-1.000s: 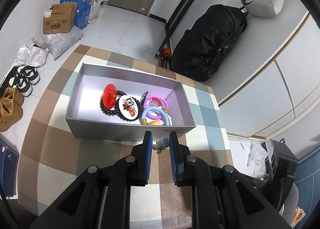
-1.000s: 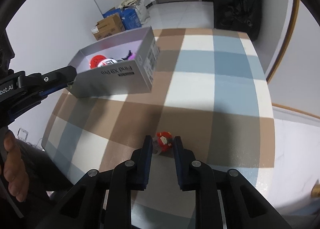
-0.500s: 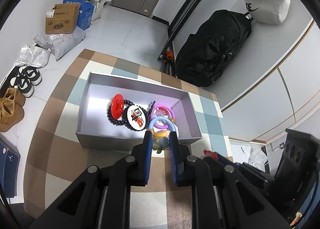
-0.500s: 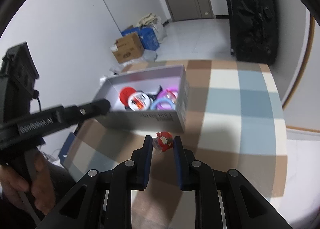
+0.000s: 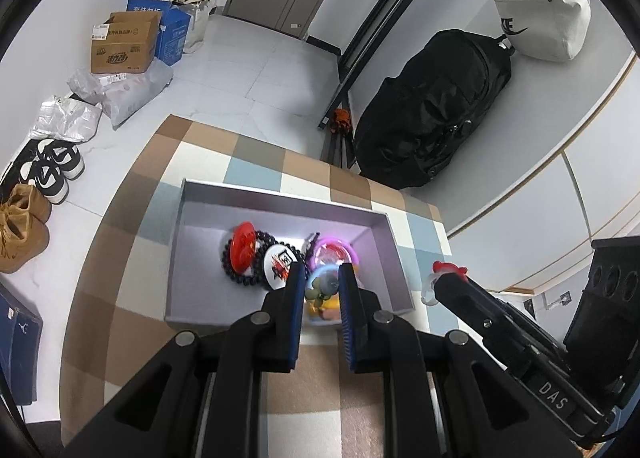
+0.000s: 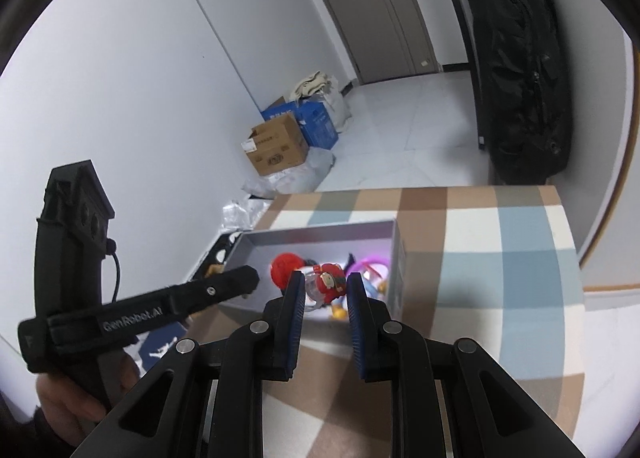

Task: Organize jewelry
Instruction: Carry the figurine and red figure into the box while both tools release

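A grey open box point(image 5: 280, 203) stands on the checked tablecloth point(image 5: 132, 258). In it lie a red disc point(image 5: 244, 244), a black bead bracelet point(image 5: 230, 262), a white badge point(image 5: 280, 260) and a pink ring point(image 5: 334, 252). My left gripper point(image 5: 322, 275) is shut on a small green figure charm point(image 5: 320, 290), held above the box's near end. My right gripper point(image 6: 325, 282) is shut on a red figure charm point(image 6: 334, 276), lifted off the cloth just in front of the box point(image 6: 320, 227). The left gripper point(image 6: 244, 282) reaches in from the left.
On the floor beyond the table are cardboard boxes point(image 5: 124, 44), plastic bags point(image 5: 132, 92) and shoes point(image 5: 52, 168). A black bag point(image 5: 432, 110) and a white bag point(image 5: 536, 6) stand against the wall at the right. A person's hand point(image 6: 68, 398) holds the left gripper's handle.
My left gripper carried the green charm forward from in front of the box to above its near end. My right gripper lifted the red charm off the cloth and brought it towards the box.
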The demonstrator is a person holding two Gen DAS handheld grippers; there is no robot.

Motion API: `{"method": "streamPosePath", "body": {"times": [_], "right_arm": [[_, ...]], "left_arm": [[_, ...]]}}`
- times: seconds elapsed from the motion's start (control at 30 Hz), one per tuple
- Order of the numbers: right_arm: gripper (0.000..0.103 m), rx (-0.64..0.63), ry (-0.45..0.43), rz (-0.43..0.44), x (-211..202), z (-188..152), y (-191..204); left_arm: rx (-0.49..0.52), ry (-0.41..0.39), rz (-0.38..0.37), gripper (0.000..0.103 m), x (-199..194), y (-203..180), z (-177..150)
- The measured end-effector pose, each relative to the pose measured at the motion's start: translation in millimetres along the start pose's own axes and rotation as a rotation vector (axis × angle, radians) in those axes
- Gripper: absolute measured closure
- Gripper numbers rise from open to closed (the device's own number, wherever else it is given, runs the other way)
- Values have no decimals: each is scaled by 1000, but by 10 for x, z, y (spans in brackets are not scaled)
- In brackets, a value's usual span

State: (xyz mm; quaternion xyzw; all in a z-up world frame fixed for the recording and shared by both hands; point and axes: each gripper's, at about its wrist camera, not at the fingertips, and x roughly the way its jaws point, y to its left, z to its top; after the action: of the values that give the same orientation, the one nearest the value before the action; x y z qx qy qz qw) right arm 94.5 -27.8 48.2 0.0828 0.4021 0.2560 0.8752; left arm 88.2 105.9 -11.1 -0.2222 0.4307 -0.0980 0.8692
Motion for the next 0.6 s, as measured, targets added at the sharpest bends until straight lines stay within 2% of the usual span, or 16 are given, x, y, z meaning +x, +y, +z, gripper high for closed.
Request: {"method": "streamPosePath", "body": {"times": [0.2, 0.6], "right_arm": [[83, 32, 26, 39, 234, 158, -14], [81, 83, 86, 47, 555, 235, -120]], "left_arm": [[0, 17, 10, 91, 93, 54, 75], [-41, 23, 32, 88, 169, 140, 161]]}}
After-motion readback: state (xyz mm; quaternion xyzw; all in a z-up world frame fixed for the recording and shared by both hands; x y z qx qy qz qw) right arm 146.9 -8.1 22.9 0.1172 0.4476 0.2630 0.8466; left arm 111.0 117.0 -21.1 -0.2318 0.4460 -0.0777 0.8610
